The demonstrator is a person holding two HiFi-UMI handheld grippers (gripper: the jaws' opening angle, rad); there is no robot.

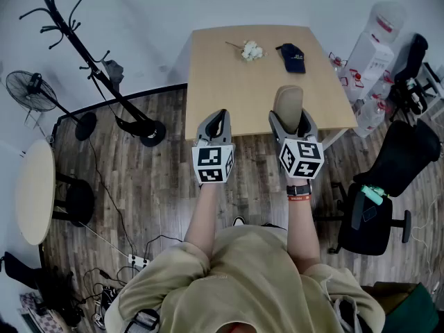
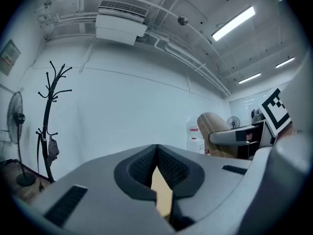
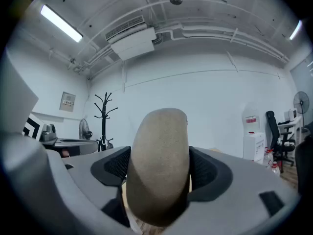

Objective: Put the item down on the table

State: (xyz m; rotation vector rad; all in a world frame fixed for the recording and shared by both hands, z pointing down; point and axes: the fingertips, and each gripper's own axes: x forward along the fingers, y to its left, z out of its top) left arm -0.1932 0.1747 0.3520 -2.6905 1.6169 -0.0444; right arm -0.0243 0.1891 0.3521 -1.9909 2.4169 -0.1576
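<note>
The tan rounded felt-like item (image 3: 159,165) is clamped in the widely spread right tongs (image 1: 292,122) and is held level over the near edge of the light wooden bench (image 1: 236,82), apparently not yet set down. The left tongs (image 1: 214,120) are pinched nearly together, empty. Lowering onto bare wood, then release, is judged to be next.

Dark wood-plank floor (image 1: 159,186) fills most of the frame; pale wooden table (image 1: 229,82) top centre, against a white wall (image 2: 122,111). Upper left: black coat stand (image 1: 97,75) & standing fan (image 1: 31,92), w/ a round side table (image 1: 35,193) at the left edge. Black office chair (image 1: 374,227) lower right. Ceiling, upper part of the left gripper view: tube lights (image 2: 234,22), AC unit (image 2: 120,26).
</note>
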